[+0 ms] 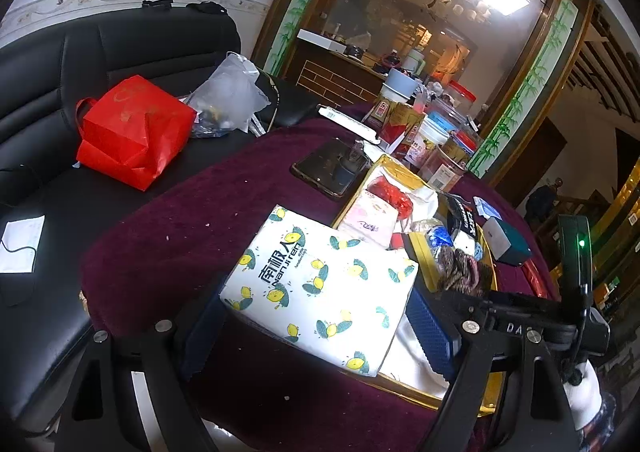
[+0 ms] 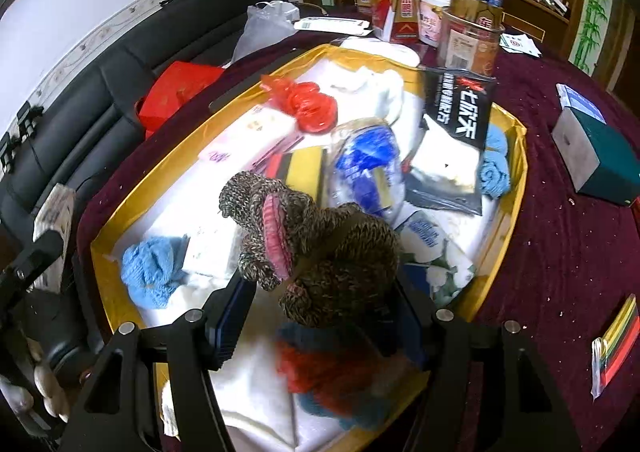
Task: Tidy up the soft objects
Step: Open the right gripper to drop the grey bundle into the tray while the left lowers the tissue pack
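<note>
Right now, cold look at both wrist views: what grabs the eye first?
The lemon-print tissue pack held between the left gripper's pads, hanging over the near edge of the yellow tray. Next, the brown knit bundle with a pink cuff clamped in the right gripper above the tray's jumble of soft things. Off the table, a red paper bag sits on the black sofa at left.

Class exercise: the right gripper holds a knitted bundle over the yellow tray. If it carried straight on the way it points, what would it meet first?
Probably the clear plastic bag with blue print lying in the yellow tray, just beyond the knitted bundle in the right gripper. Depth is uncertain.
</note>
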`<state>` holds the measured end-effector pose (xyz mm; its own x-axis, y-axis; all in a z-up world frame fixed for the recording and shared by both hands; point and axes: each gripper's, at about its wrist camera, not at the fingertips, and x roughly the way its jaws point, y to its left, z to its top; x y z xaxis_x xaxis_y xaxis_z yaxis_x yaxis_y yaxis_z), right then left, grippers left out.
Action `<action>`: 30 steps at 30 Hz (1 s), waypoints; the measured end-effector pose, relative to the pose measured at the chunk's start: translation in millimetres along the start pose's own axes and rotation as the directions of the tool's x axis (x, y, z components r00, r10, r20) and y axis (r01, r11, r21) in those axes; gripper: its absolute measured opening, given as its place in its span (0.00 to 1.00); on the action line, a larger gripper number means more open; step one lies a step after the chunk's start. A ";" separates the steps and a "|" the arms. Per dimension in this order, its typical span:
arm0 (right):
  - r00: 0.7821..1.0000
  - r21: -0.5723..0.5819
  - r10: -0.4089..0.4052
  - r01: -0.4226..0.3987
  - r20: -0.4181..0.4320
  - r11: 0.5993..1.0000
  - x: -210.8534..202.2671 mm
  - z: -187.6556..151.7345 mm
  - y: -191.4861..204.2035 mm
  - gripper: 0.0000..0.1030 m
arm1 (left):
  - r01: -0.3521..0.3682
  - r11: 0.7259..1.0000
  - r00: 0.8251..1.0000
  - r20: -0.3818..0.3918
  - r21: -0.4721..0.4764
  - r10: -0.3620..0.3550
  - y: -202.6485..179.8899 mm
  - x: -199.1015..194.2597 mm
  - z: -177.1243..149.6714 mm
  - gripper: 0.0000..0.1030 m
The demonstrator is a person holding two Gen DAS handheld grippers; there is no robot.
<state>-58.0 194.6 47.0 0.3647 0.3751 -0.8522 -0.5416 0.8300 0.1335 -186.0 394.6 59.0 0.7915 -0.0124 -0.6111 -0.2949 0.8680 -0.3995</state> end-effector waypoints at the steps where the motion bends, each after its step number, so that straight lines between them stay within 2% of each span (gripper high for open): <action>1: 1.000 0.003 0.008 -0.008 0.008 1.000 -3.0 1.4 -1.1 0.63 | 0.003 1.000 1.000 -0.001 0.001 -0.003 -0.7 0.9 -0.2 0.85; 5: 0.999 -0.011 -0.004 0.005 0.048 1.000 -14.5 22.1 -0.5 0.63 | 0.019 1.000 1.000 -0.008 0.009 -0.019 -3.9 2.0 -1.0 0.85; 7: 0.999 -0.016 0.008 -0.008 0.051 1.000 -12.3 43.3 1.8 0.63 | 0.029 0.999 1.000 -0.010 0.013 -0.029 -6.7 1.9 -1.1 0.85; 14: 0.991 0.026 0.121 -0.120 -0.052 0.992 44.7 102.7 9.1 0.63 | 0.046 0.998 0.999 -0.006 0.033 -0.046 -12.6 -1.1 0.0 0.85; 17: 0.994 0.050 0.076 -0.072 -0.078 0.996 66.9 118.0 2.0 0.63 | 0.044 0.998 0.999 -0.011 0.035 -0.044 -10.9 -2.2 0.4 0.85; 22: 0.997 0.105 0.009 -0.001 -0.076 0.994 85.0 136.4 -19.7 0.63 | 0.041 0.998 0.999 -0.012 0.044 -0.041 -7.1 -2.7 2.9 0.85; 30: 0.993 0.068 -0.078 0.085 -0.088 0.994 96.5 146.5 -18.4 0.63 | 0.045 0.998 0.998 -0.036 0.037 -0.043 -4.7 6.9 -0.8 0.85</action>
<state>98.1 276.0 36.4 0.3378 0.2709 -0.9014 -0.4561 0.8848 0.0950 -179.6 390.1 56.1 0.7835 -0.0681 -0.6177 -0.2391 0.8844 -0.4007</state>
